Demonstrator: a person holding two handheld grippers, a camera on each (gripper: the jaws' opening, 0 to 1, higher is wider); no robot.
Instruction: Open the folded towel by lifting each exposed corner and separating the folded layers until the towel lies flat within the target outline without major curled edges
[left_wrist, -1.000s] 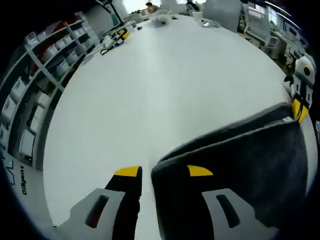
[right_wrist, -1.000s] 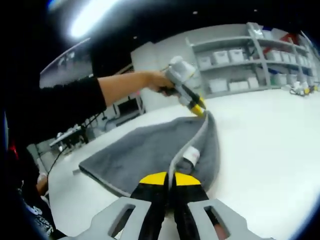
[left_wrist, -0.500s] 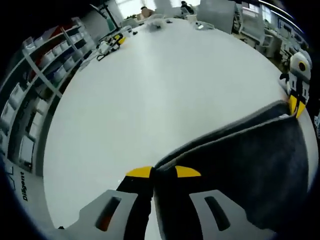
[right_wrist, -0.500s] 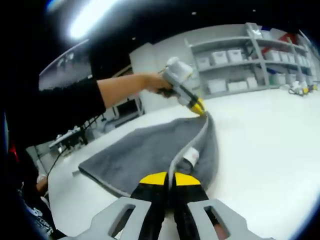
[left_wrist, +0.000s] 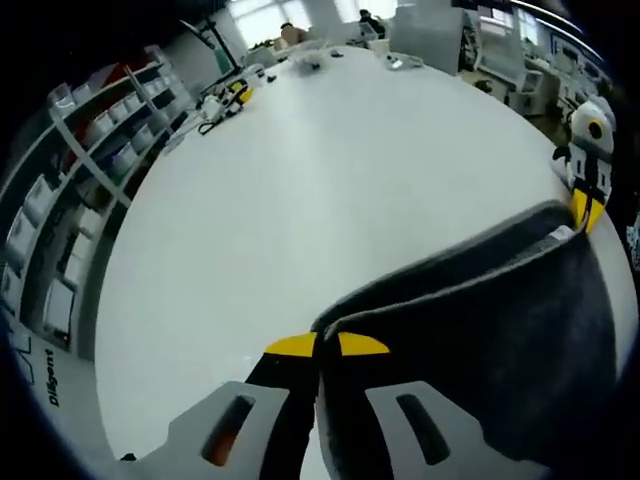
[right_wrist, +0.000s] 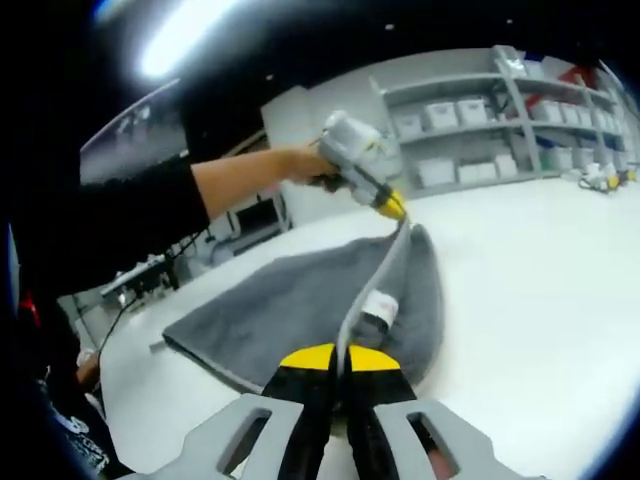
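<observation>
A grey towel (right_wrist: 300, 300) lies folded on the white table (right_wrist: 540, 290); its top layer is held up along one edge. My right gripper (right_wrist: 338, 358) is shut on the near corner of that edge. The left gripper (right_wrist: 392, 208), held by a person's hand, pinches the far corner above the table. In the left gripper view, my left gripper (left_wrist: 320, 347) is shut on the towel (left_wrist: 480, 340) corner, and the dark cloth spreads to the right. The right gripper (left_wrist: 586, 195) shows at the towel's far end. A white label (right_wrist: 378, 307) hangs from the towel's lifted edge.
Shelves with white bins (left_wrist: 70, 190) run along the table's left side in the left gripper view, and also stand behind the table (right_wrist: 470, 130). Small tools and cables (left_wrist: 225, 95) lie at the table's far end. A person's dark sleeve (right_wrist: 110, 220) reaches in from the left.
My left gripper's jaws have come together on the towel corner. The left gripper has risen slightly, lifting the top layer's edge higher off the table.
</observation>
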